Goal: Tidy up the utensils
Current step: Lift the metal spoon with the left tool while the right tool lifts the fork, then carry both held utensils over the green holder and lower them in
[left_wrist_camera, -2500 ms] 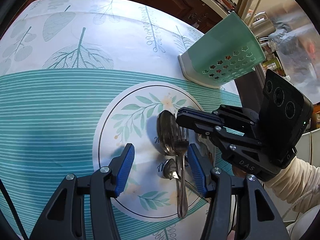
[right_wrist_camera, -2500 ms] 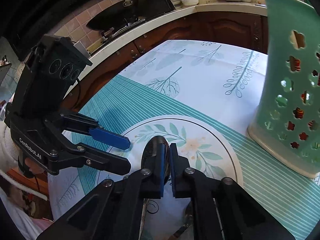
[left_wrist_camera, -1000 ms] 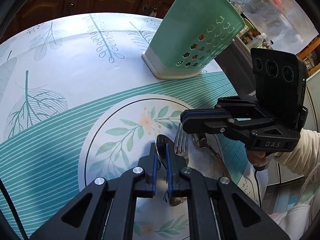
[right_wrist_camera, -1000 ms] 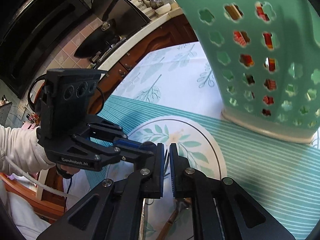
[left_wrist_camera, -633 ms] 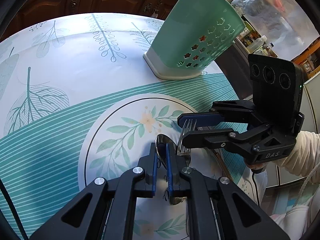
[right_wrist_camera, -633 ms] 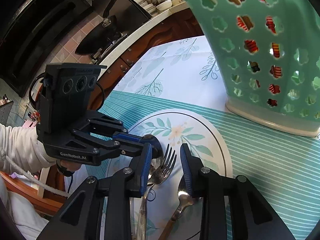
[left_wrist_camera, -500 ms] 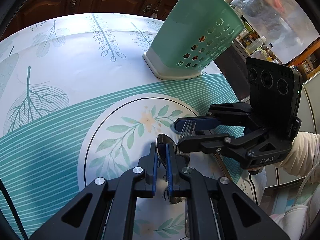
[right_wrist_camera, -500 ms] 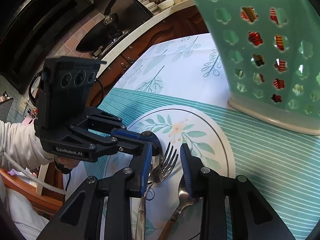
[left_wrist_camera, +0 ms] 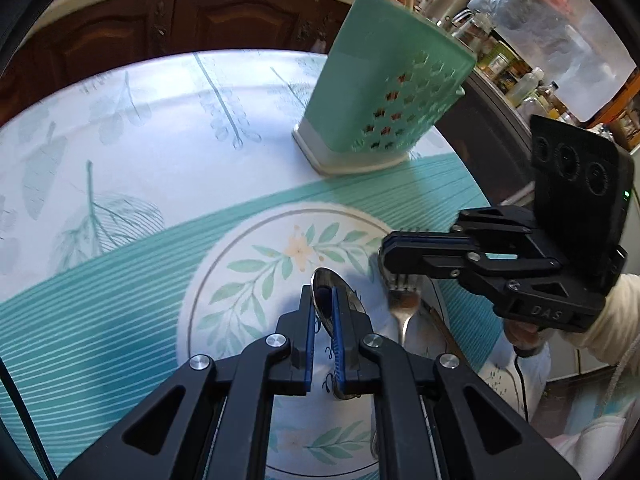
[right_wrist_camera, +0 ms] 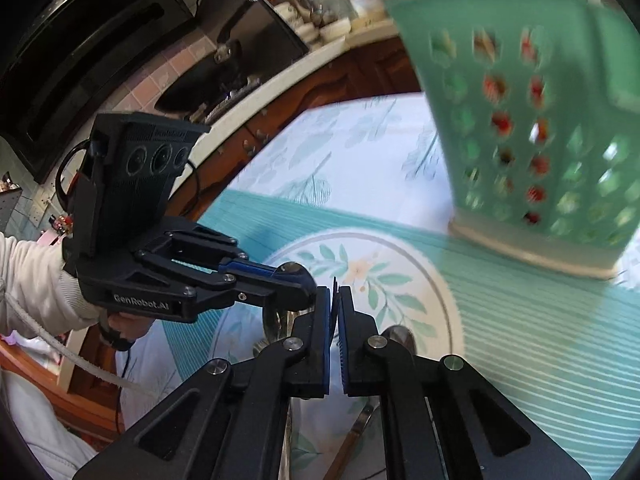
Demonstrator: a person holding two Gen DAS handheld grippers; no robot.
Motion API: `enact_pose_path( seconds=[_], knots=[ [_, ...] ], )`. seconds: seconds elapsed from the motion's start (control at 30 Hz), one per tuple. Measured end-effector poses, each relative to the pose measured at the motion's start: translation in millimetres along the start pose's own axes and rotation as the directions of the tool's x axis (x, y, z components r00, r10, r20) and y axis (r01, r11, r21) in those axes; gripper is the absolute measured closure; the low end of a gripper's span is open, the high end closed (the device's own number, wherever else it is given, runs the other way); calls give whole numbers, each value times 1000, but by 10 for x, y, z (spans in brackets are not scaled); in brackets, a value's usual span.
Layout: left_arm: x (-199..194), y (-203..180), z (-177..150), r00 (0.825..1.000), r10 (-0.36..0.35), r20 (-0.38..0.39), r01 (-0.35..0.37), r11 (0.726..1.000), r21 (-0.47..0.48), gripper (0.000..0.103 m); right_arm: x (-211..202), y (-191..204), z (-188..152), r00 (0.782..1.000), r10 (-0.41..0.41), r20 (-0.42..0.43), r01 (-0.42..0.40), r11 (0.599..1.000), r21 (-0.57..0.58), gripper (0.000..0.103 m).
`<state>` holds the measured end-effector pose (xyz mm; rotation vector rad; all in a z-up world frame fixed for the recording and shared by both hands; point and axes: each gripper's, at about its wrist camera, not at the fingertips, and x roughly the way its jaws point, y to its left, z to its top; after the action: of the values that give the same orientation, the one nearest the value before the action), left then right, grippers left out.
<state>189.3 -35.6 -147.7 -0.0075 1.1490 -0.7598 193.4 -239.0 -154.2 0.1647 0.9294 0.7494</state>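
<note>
Your left gripper (left_wrist_camera: 321, 312) pinches a spoon (left_wrist_camera: 334, 300) over the tablecloth's (left_wrist_camera: 160, 152) round flower print, your right gripper (right_wrist_camera: 335, 300) clamps a fork (left_wrist_camera: 402, 300) beside it, near the green basket (left_wrist_camera: 380, 96).

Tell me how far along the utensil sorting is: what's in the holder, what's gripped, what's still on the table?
Done: the green holder already has some things in it, dimly seen through its holes. In hand: the left gripper is shut on a spoon, and the right gripper is shut on a fork; neither has reached the holder. Left: at least one more utensil lies on the tablecloth.
</note>
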Motion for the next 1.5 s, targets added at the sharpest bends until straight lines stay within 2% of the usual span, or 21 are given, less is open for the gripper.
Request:
enact_pose_path(
  seconds=[0.17, 0.23, 0.27, 0.33, 0.5, 0.57, 0.83, 0.87, 1.07, 1.17, 1.23, 1.33, 1.4, 1.5],
  knots=[
    [-333, -327, 65, 986, 135, 94, -139, 989, 43, 99, -349, 280, 90, 990, -111, 89, 119, 989, -84, 101],
    [-456, -485, 71, 973, 188, 132, -198, 978, 67, 99, -401, 325, 112, 987, -128, 100, 138, 985, -102, 101],
    [-508, -553, 72, 967, 205, 148, -217, 974, 70, 99, -550, 464, 128, 975, -177, 134, 196, 970, -143, 101],
    [-608, -671, 70, 953, 244, 180, -261, 962, 75, 100, -686, 532, 136, 966, -205, 157, 230, 961, -157, 101],
    [-876, -898, 22, 916, 316, 245, -345, 935, 85, 101, -965, 623, 114, 948, -250, 197, 280, 949, -146, 101],
    [-963, -999, 16, 903, 338, 264, -372, 924, 87, 101, -1174, 662, 110, 933, -279, 227, 313, 941, -128, 101],
    [-1176, -1187, 44, 871, 393, 296, -432, 898, 79, 101, -1564, 673, 98, 905, -333, 263, 366, 926, -88, 101],
    [-1193, -1212, 55, 868, 396, 300, -437, 896, 80, 101, -1637, 701, 95, 897, -345, 276, 380, 922, -80, 101],
    [-1331, -1390, 114, 856, 401, 326, -445, 892, 73, 101, -1774, 792, 156, 880, -368, 300, 406, 911, -73, 101],
    [-1411, -1483, 166, 857, 390, 335, -436, 898, 69, 101, -1786, 814, 190, 876, -377, 302, 415, 907, -73, 101],
    [-1473, -1547, 242, 862, 378, 338, -422, 904, 68, 101, -1879, 850, 266, 863, -393, 317, 434, 898, -68, 101],
    [-1577, -1662, 381, 861, 366, 354, -418, 905, 80, 101, -2008, 865, 365, 841, -420, 342, 463, 885, -51, 101],
    [-1673, -1765, 535, 856, 357, 373, -417, 904, 91, 101, -2059, 865, 409, 833, -429, 349, 472, 880, -46, 101],
    [-1817, -1904, 771, 846, 341, 411, -415, 904, 104, 101, -2246, 863, 586, 802, -463, 377, 513, 858, -38, 101]
  ],
)
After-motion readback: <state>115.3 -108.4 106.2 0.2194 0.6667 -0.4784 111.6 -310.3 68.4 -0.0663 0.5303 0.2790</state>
